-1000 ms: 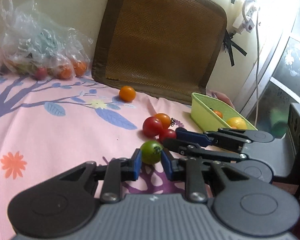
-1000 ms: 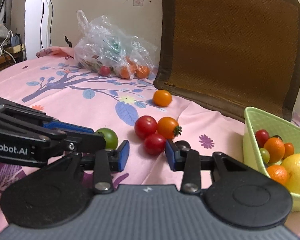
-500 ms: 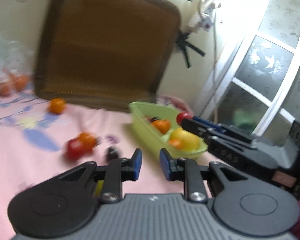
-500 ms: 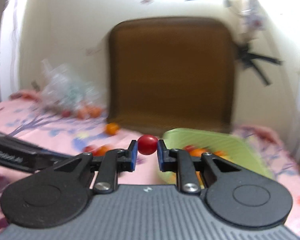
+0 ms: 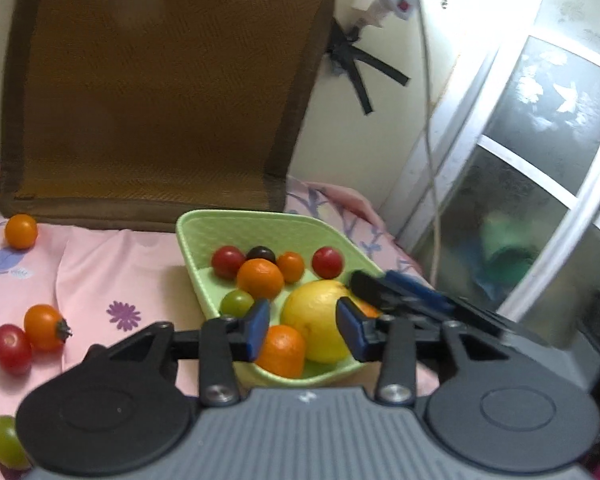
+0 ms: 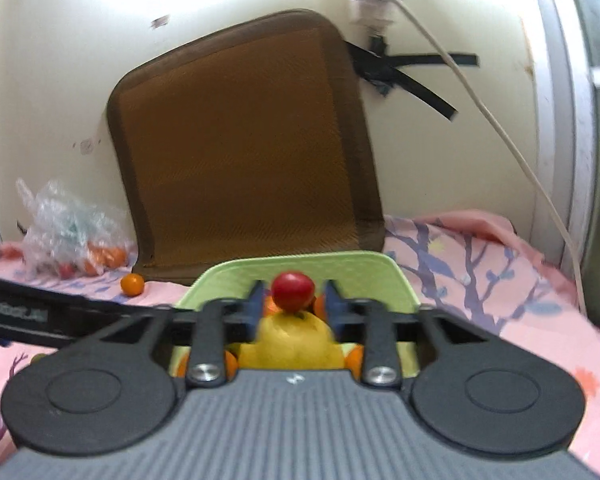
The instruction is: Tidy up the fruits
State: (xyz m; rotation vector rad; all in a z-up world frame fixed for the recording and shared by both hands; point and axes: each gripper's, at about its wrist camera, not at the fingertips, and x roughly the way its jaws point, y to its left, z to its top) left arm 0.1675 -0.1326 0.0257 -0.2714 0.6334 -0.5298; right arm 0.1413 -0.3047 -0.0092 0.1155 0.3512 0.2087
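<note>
Now | right gripper (image 6: 292,304) opening, earlier-clamped red tomato (image 6: 293,290) free above basket (image 6: 400,276)

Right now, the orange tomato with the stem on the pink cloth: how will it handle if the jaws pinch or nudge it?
The orange tomato looks round and glossy, so it would probably roll if nudged and could slip from a loose pinch. It touches a red tomato, which would likely shift too. Its skin looks thin; a gentle grip seems wise.
</note>
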